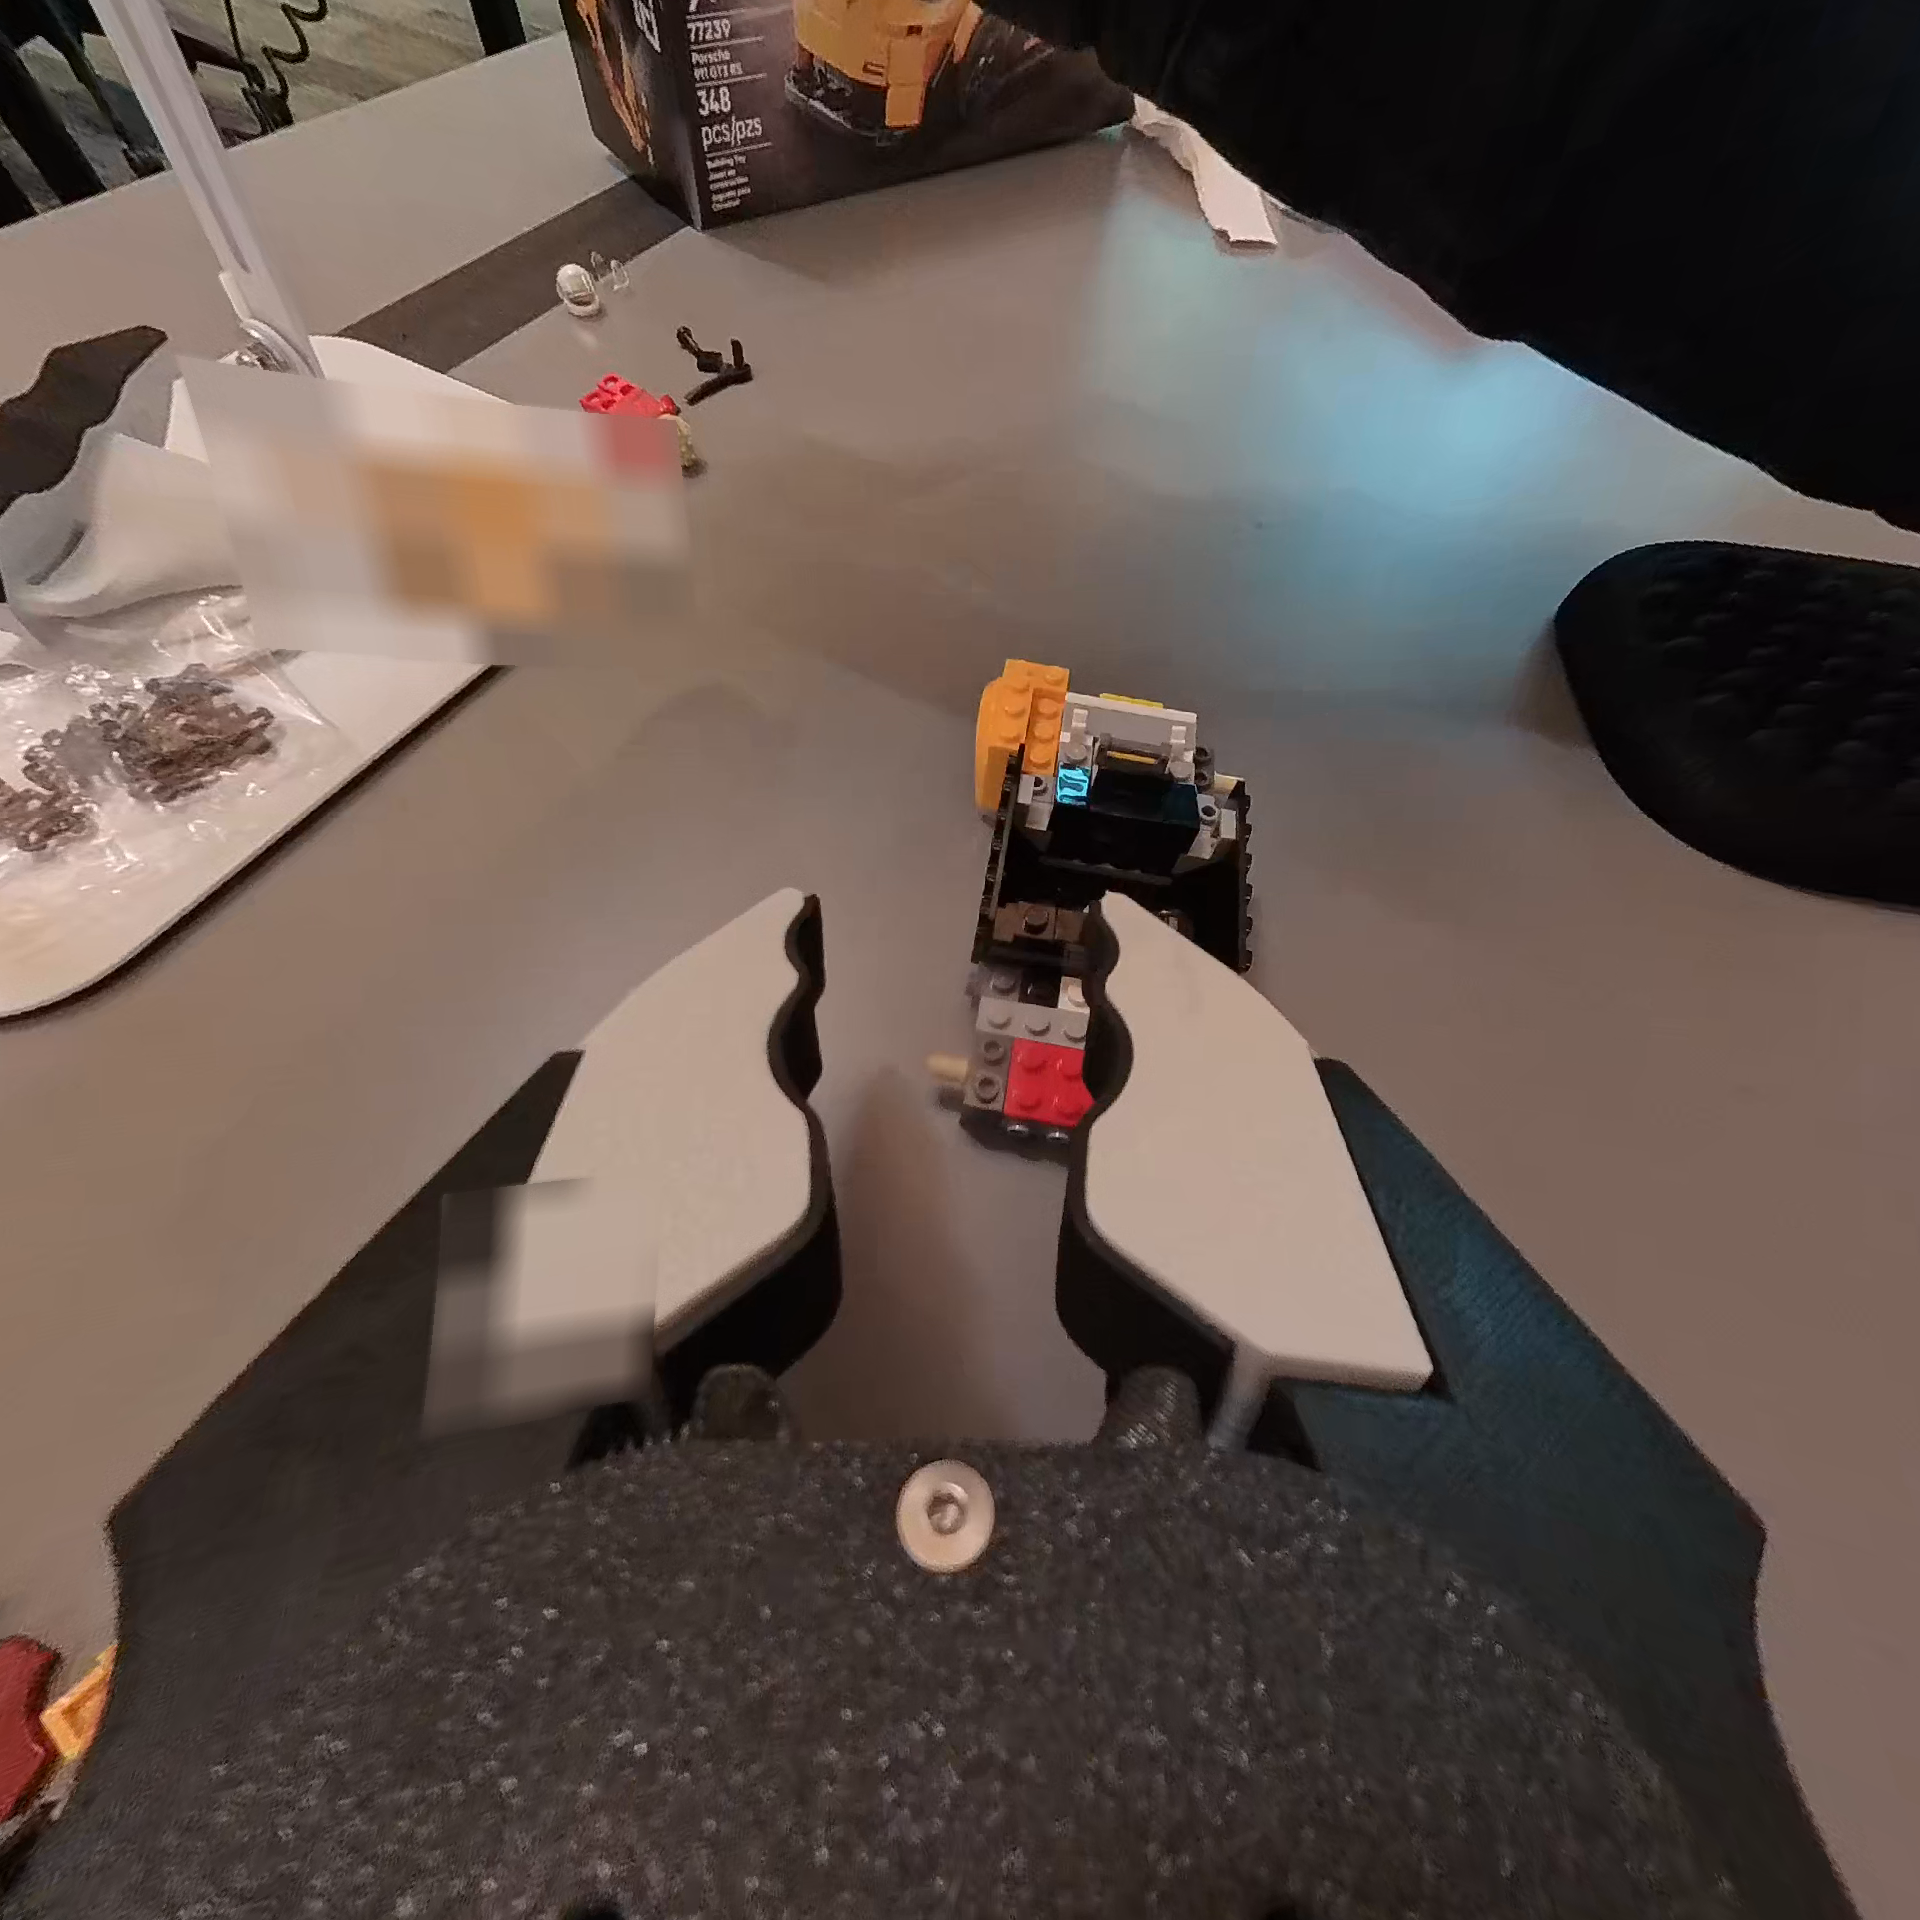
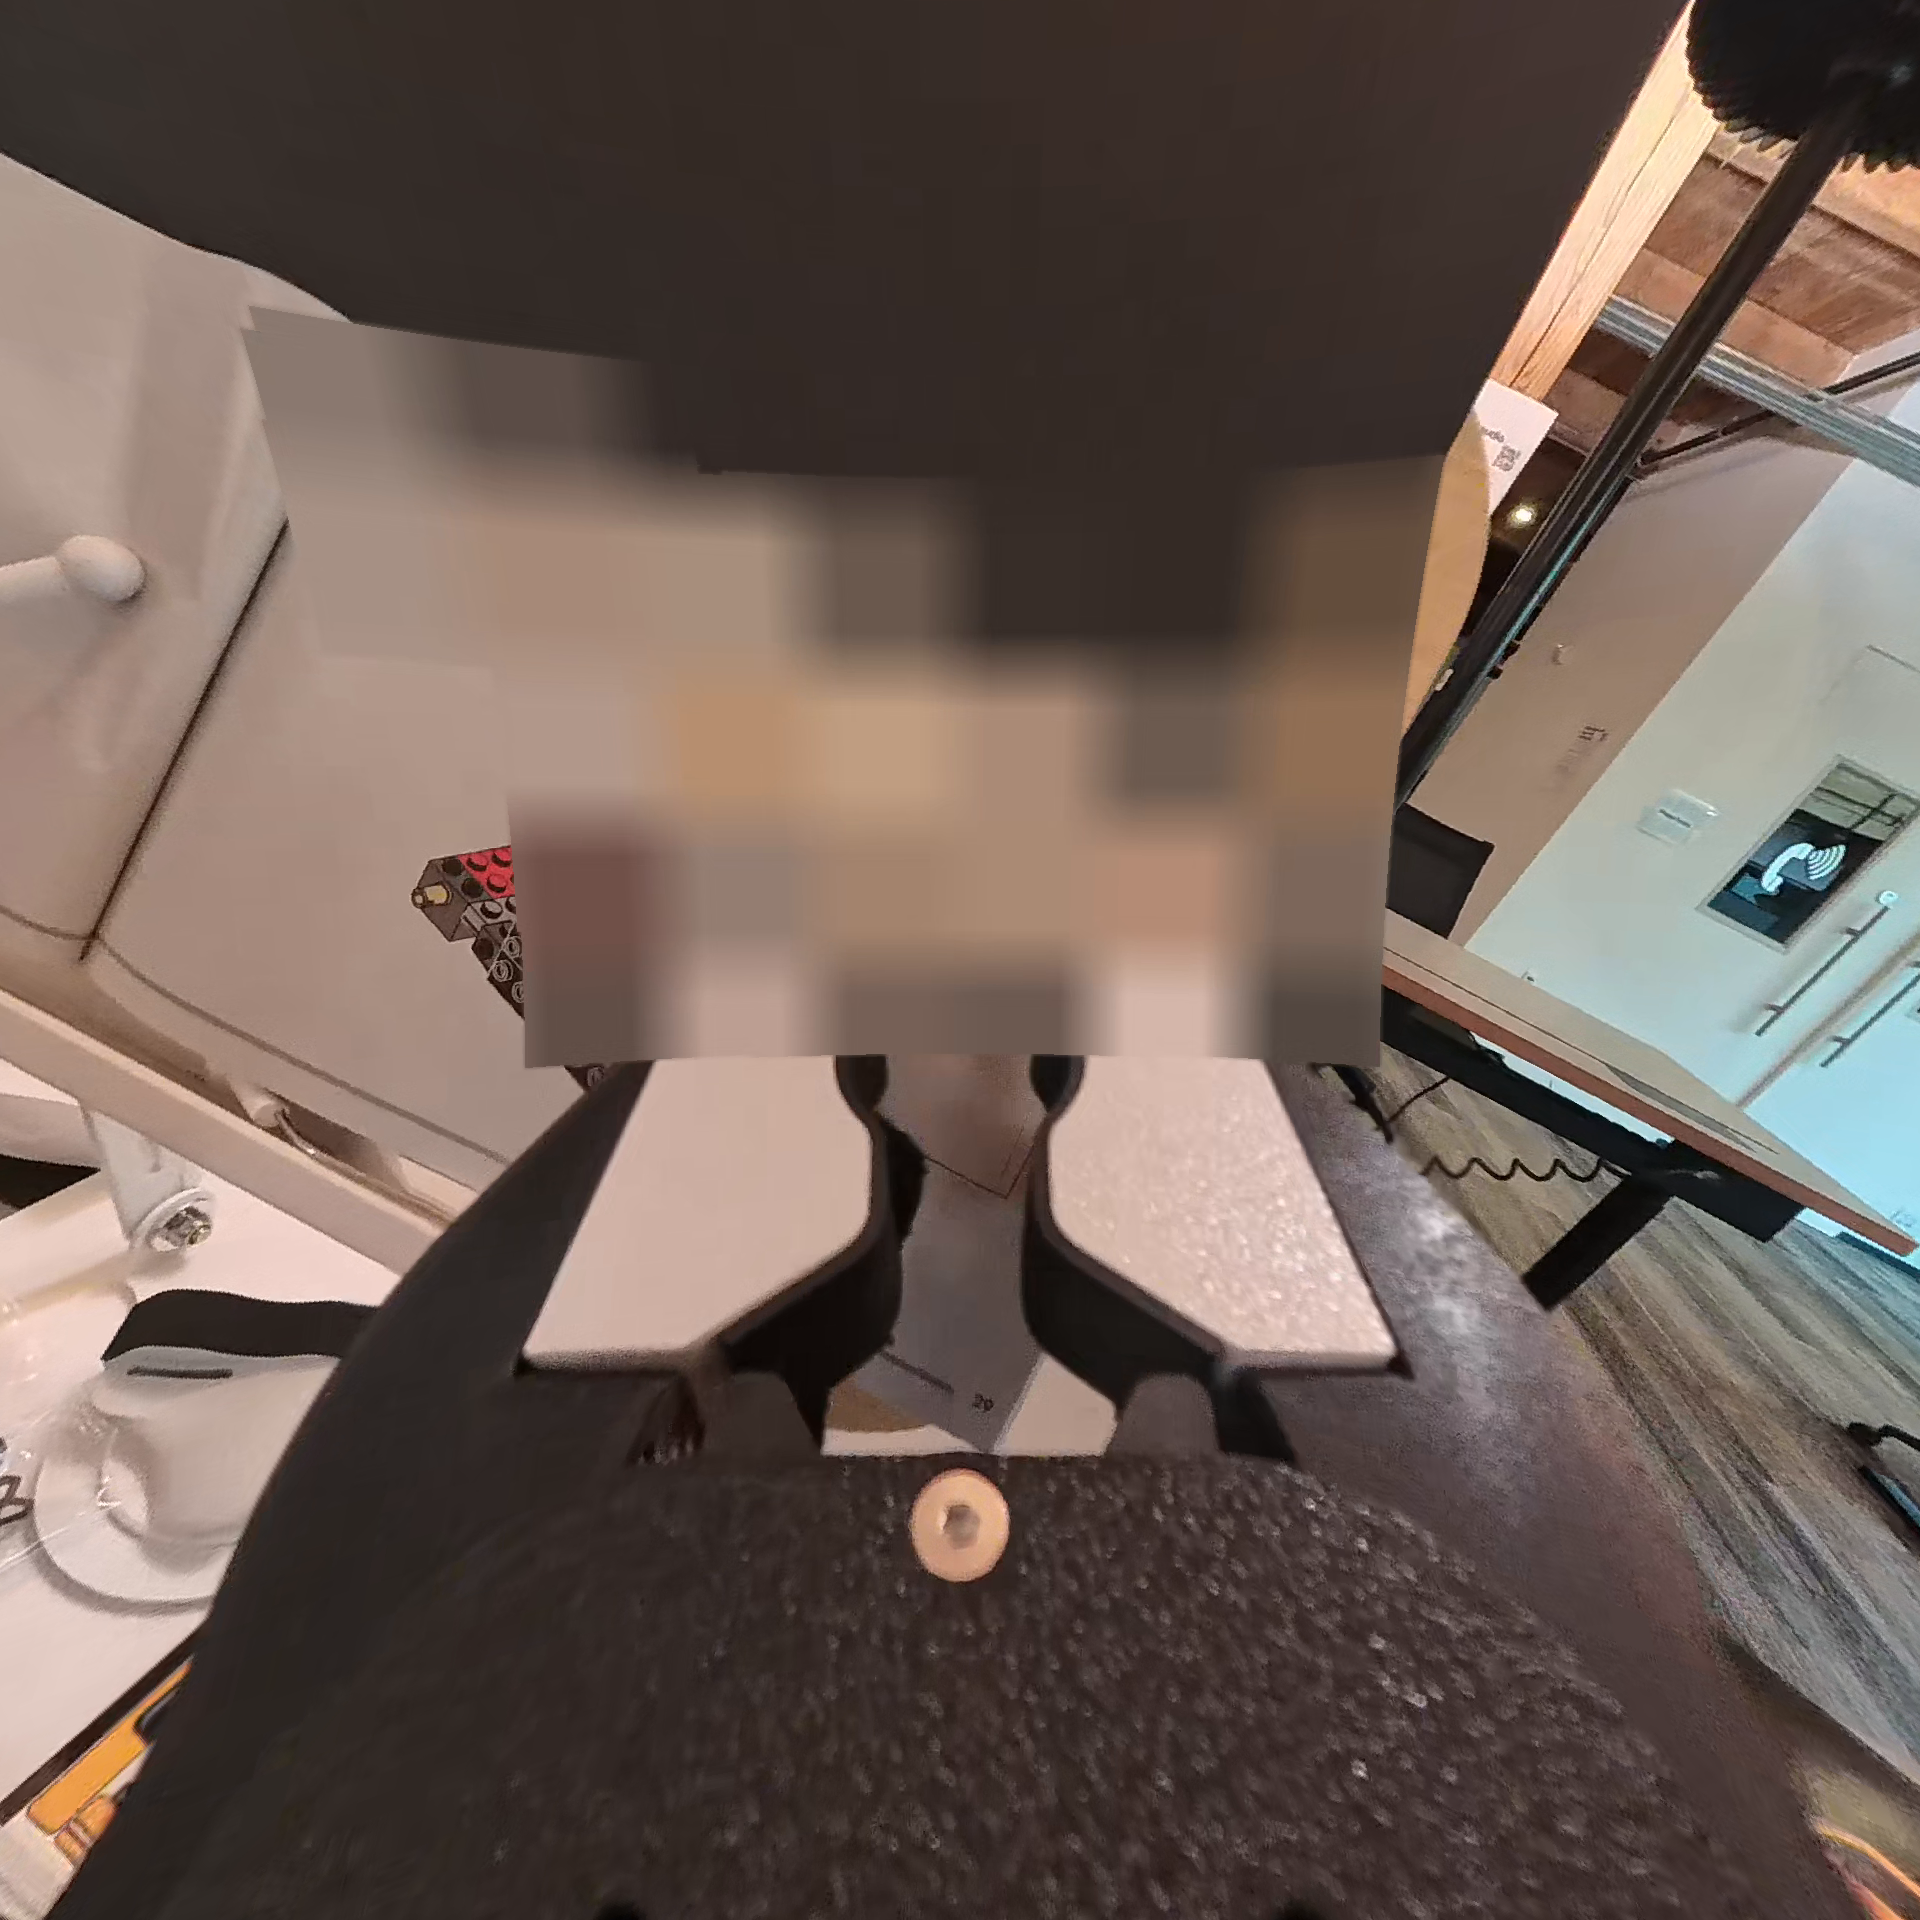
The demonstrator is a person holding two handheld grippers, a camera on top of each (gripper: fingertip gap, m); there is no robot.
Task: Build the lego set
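Your left gripper, black-bodied with pale grey plate fingers, hangs low and tilted downward, jaws spread wide, gripping nothing. Your right gripper, matching in build, points outward; its fingers sit partly apart, tips hidden by blur.

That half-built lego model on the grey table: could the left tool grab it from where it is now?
Probably yes. The left tool is open, the half-built model lies just ahead, partly behind its right finger, and nothing stands between them.

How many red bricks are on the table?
2: one red brick on the near end of the half-built model, another farther back left beside small black pieces. The blurred patch may hide more.
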